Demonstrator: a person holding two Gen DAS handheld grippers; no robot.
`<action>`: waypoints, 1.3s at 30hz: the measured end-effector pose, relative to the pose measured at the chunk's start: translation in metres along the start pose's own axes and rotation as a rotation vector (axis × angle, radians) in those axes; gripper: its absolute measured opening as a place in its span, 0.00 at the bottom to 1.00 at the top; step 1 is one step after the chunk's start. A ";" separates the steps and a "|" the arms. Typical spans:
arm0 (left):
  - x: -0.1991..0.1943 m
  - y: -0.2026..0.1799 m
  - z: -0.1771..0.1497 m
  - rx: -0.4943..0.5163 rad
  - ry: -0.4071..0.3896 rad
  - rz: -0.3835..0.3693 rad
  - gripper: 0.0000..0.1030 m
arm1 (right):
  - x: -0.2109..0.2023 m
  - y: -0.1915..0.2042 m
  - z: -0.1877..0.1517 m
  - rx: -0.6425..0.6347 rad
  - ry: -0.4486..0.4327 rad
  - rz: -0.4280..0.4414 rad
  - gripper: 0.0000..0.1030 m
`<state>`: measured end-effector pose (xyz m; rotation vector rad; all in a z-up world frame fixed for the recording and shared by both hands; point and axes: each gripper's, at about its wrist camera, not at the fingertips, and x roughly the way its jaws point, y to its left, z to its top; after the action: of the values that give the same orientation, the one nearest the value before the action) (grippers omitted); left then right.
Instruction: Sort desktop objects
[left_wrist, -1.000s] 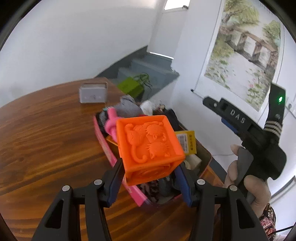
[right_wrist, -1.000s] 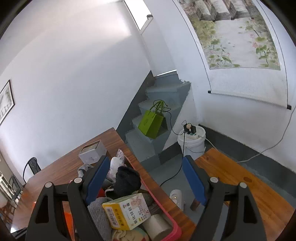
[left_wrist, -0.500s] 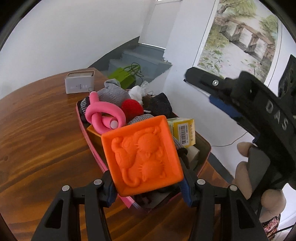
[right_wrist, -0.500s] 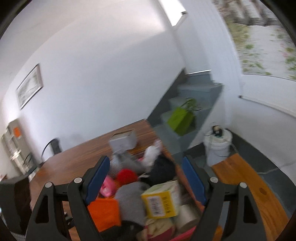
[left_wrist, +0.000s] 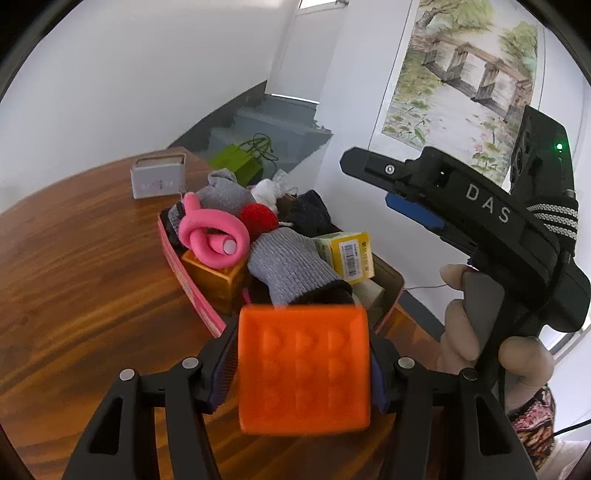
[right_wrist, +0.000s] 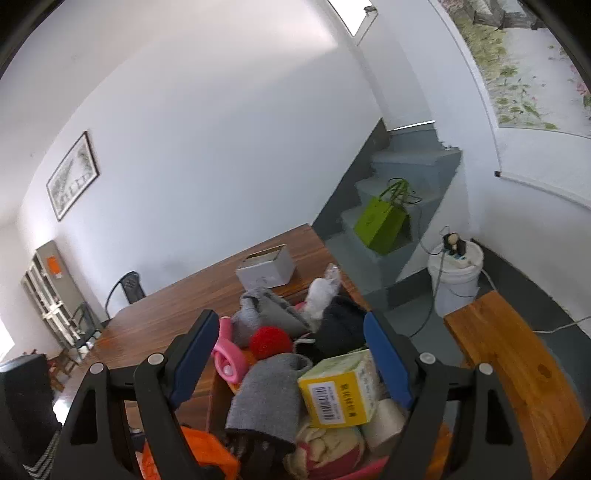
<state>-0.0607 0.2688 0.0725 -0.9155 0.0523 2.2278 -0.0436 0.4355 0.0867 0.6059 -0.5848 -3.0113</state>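
- Our left gripper (left_wrist: 303, 354) is opening with the orange block (left_wrist: 303, 369) between its pads, just above the heaped pink bin (left_wrist: 192, 291) — it may roll onto the table (left_wrist: 74, 288).
- Our right gripper (right_wrist: 291, 354) hovers wide and empty over the yellow box (right_wrist: 338, 391) — it could nudge the pile.

Home living room: wooden table (left_wrist: 74, 280), staircase (right_wrist: 406, 192), landscape scroll (left_wrist: 461, 85), framed picture (right_wrist: 72, 177), chair (right_wrist: 125, 288).

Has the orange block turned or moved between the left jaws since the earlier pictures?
Yes. The orange block rolled and slid lower against the left gripper, whose jaws are opening; its cat face no longer shows.
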 end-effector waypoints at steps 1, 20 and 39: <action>0.001 0.000 0.001 0.003 -0.004 0.010 0.58 | 0.001 -0.001 -0.001 0.006 0.003 0.000 0.81; -0.019 0.028 -0.043 -0.073 0.030 0.043 0.52 | -0.002 -0.014 0.005 0.054 0.002 -0.018 0.81; -0.051 -0.008 -0.076 -0.004 0.069 -0.016 0.73 | 0.006 -0.018 0.003 0.056 0.028 -0.045 0.81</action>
<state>0.0150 0.2221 0.0494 -0.9920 0.0722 2.1817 -0.0493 0.4531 0.0803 0.6723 -0.6647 -3.0313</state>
